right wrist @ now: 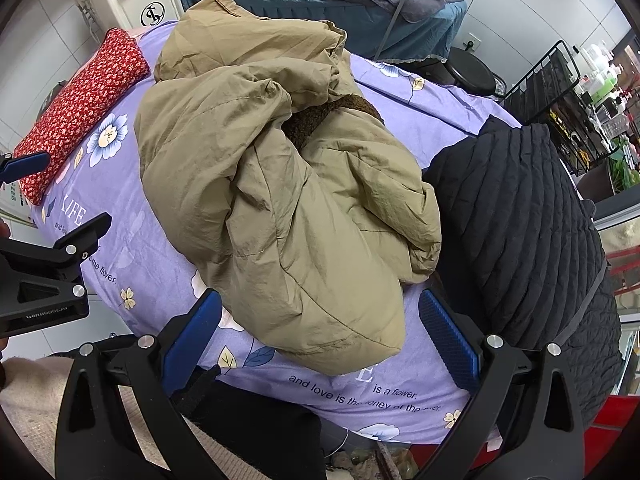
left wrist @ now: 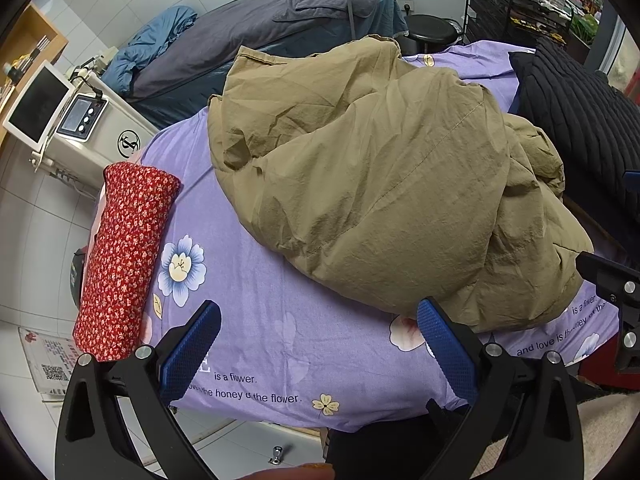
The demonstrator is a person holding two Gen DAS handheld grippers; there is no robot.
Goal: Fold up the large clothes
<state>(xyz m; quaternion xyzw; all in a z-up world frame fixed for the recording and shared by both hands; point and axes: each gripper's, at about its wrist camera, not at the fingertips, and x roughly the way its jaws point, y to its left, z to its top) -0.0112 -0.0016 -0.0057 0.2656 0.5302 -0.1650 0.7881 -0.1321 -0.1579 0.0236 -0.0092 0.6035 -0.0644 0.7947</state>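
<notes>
Your left gripper (left wrist: 318,354) and right gripper (right wrist: 320,338) both hang at the near edge of the bed with their jaws spread wide and nothing between the blue pads. The khaki padded coat (left wrist: 360,184) lies in a crumpled heap in the middle of the purple flowered sheet (left wrist: 256,292), its near hem just beyond your fingers and its brown fleece collar (right wrist: 320,118) buried in the folds. No fold has started, so you first need to spread it flat. The 2 risks are plain: grab a thick bunch of puffy fabric and the pads may slip off, or pinch the sheet along with the hem and drag it. On the right, the black quilted jacket (right wrist: 532,220) touches the coat, so a wide pull could snag it; on the left, the red floral roll (left wrist: 124,256) sits apart.
</notes>
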